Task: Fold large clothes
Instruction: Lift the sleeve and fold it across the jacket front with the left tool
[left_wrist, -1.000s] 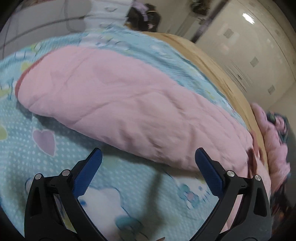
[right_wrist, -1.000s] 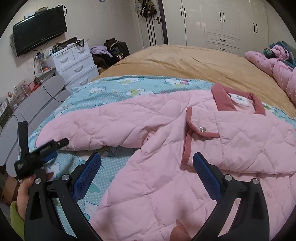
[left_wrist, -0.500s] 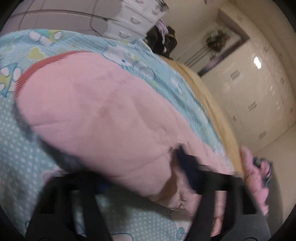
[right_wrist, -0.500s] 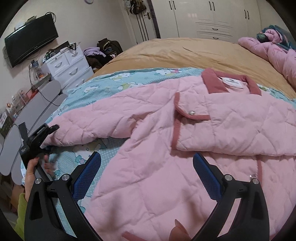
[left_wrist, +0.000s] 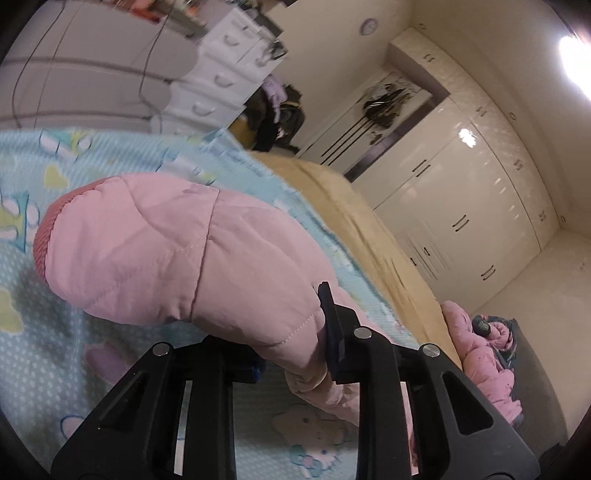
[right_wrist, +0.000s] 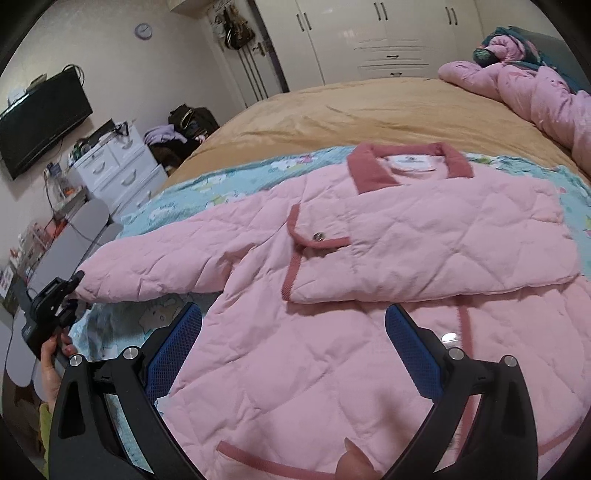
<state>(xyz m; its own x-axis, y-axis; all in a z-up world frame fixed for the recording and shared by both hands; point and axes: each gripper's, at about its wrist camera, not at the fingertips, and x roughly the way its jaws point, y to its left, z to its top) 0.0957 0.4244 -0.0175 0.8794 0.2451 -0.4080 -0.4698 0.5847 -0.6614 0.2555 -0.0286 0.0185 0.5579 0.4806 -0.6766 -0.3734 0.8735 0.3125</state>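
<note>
Since a second ago my left tongs (left_wrist: 295, 343) have closed from wide apart onto the sleeve (left_wrist: 177, 254) of the pink jacket (right_wrist: 332, 332), and the padded cloth now bunches between the jaws, so much that the left blue pad is almost buried under it and only the right finger (left_wrist: 332, 332) shows clearly. In the right wrist view those tongs (right_wrist: 55, 302) sit at the far left, clamped on the sleeve's cuff end, with my hand (right_wrist: 51, 362) partly cut off by the frame edge. My right tongs (right_wrist: 291, 350) stand wide apart above the jacket's lower front, nothing between the pads. The jacket lies spread on the blue cartoon sheet (right_wrist: 184, 199) over the tan bedcover (right_wrist: 369, 110), its other sleeve folded across the chest and the collar (right_wrist: 406, 162) towards the far side. The hem runs out of sight behind my tongs. A fingertip (right_wrist: 354, 461) pokes in at the bottom edge; I cannot tell whether it touches the cloth.
</note>
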